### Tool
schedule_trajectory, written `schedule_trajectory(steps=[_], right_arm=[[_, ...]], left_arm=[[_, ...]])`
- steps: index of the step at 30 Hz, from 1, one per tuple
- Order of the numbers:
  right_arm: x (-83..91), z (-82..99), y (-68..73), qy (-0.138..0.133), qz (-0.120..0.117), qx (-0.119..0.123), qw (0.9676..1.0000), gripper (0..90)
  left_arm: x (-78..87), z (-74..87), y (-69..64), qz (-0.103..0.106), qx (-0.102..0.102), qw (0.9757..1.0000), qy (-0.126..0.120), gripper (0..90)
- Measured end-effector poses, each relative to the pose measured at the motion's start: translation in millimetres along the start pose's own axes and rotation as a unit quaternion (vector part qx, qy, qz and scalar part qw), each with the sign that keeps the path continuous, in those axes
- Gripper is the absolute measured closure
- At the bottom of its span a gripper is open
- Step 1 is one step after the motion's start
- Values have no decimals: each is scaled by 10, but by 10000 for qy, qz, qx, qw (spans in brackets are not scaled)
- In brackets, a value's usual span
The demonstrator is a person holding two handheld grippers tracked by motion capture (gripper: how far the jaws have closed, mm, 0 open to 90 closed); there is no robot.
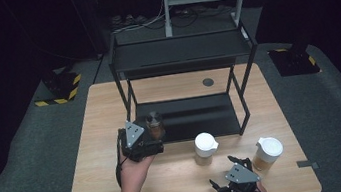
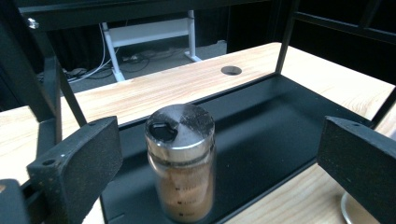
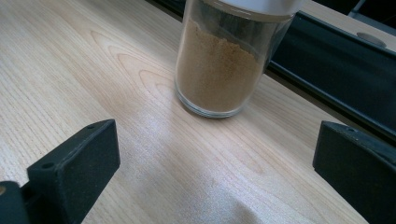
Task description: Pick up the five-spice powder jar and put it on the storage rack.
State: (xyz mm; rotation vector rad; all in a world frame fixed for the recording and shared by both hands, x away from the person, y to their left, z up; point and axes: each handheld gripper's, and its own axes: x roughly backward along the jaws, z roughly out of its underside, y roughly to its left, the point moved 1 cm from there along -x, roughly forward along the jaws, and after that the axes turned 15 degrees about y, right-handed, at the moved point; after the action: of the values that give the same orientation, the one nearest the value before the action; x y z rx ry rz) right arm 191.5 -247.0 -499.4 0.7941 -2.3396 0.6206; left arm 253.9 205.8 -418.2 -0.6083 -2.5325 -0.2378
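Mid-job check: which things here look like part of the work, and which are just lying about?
In play, judging by the grippers:
- metal-lidded jar on the lower shelf, between the left gripper's open jaws
- white-lidded jar before the right gripper
- second white-lidded jar

Lying about:
- cables
- striped floor plates

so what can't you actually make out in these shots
- Metal-lidded jar, left gripper view: its print is blurred and the bottom edge cuts off its base.
- White-lidded jar, right gripper view: the top edge cuts off its lid, so no opening can be seen.
- Right gripper, high view: the bottom edge cuts off the hand holding it.
- Lower shelf, high view: too dark to read its surface.
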Motion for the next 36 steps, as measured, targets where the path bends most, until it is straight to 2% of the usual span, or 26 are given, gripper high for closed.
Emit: schedule_trajectory(steps=[8,18,24,36], right_arm=[[0,-1,2,3,5,4,10000,0],[0,-2,2,5,4,6,10000,0],[1,-4,1,12,-4,-6,10000,0],[2,-4,3,12,-3,-3,10000,0]], left_arm=[[163,110,-44,-144,-85,9999,-18,4],[299,318,-27,-168,-54,9998,5,4],[338,437,-27,-147,-24,9999,22,4],[391,697,-72,-154,-151,9997,116,4]])
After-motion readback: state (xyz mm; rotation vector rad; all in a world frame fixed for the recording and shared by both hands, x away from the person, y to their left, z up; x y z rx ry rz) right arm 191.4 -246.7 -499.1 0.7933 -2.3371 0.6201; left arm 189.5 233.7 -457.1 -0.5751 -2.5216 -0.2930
